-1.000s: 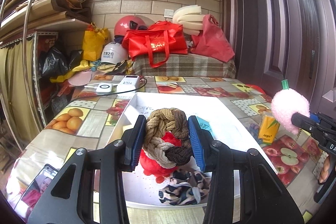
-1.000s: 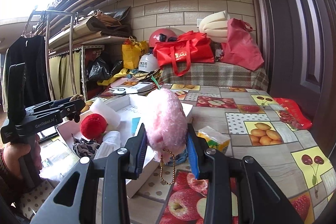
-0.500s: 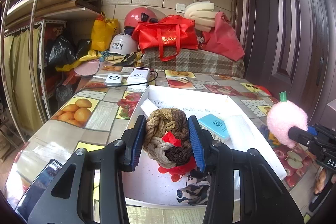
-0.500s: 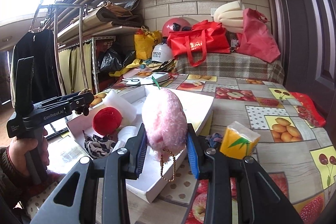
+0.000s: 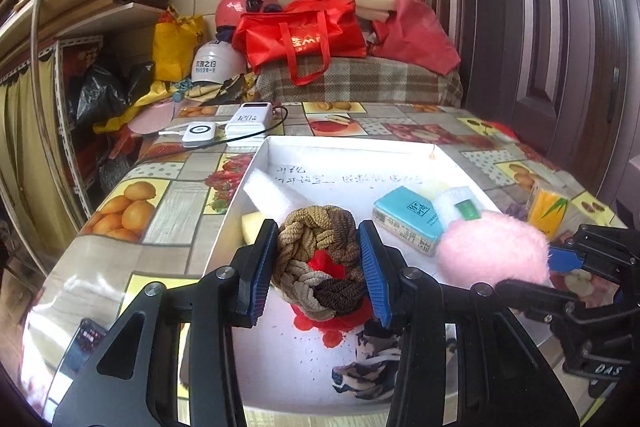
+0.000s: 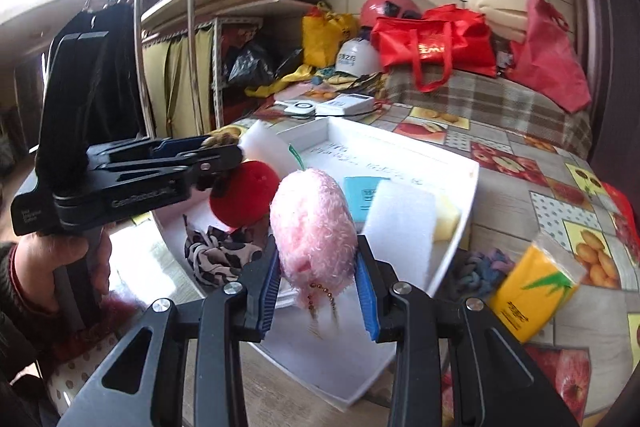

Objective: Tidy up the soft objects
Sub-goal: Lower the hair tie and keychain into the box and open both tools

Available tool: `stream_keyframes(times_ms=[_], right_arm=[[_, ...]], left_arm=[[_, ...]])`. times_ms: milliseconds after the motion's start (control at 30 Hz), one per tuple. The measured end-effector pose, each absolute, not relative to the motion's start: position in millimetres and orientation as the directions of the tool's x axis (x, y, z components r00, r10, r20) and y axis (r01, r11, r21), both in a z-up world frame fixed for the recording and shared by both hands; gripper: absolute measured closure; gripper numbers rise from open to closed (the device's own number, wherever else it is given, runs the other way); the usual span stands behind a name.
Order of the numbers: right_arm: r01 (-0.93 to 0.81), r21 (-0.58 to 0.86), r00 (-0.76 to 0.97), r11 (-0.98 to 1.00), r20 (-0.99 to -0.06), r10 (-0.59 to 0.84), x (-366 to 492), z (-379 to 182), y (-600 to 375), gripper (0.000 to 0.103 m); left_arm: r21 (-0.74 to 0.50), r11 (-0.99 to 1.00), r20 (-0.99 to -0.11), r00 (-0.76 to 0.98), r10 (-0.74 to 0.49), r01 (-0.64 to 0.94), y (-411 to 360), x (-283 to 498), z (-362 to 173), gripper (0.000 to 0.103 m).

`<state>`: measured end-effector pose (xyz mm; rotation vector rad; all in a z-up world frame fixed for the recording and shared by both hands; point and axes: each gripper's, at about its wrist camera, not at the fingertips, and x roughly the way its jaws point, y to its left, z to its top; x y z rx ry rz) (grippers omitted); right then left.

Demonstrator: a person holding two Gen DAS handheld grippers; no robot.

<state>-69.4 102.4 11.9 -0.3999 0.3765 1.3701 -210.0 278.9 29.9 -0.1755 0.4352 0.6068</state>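
My left gripper (image 5: 318,267) is shut on a braided brown hair tie (image 5: 320,259) and holds it above the white tray (image 5: 256,167). My right gripper (image 6: 318,287) is shut on a fluffy pink pom-pom (image 6: 314,231) with a bead chain, held over the tray's (image 6: 472,167) near side; the pom-pom also shows in the left wrist view (image 5: 492,253). In the tray lie a red pom-pom (image 6: 244,193), a leopard-print scrunchie (image 6: 220,257), white foam blocks (image 6: 400,227) and a teal tissue pack (image 5: 404,219).
A yellow tissue pack (image 6: 532,287) and a blue-grey hair tie (image 6: 480,269) lie on the fruit-print tablecloth right of the tray. Power banks (image 5: 250,123) with a cable sit behind the tray. Bags and helmets (image 5: 304,35) pile at the wall. A phone (image 5: 84,343) lies at the near left.
Both grippers have moved in over the tray with their objects still held. The pink pom-pom has come closer to the left gripper.
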Motion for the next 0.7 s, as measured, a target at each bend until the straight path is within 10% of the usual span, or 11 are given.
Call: stream_keyframes(times_ms=[700], right_arm=[[-0.957,0.023,0.242,0.29,-0.489,0.838,-35,13,142,0.069]], left_arm=[[-0.15,0.787,-0.465,0.745,0.478,-0.599,311,-184,30,0.057]])
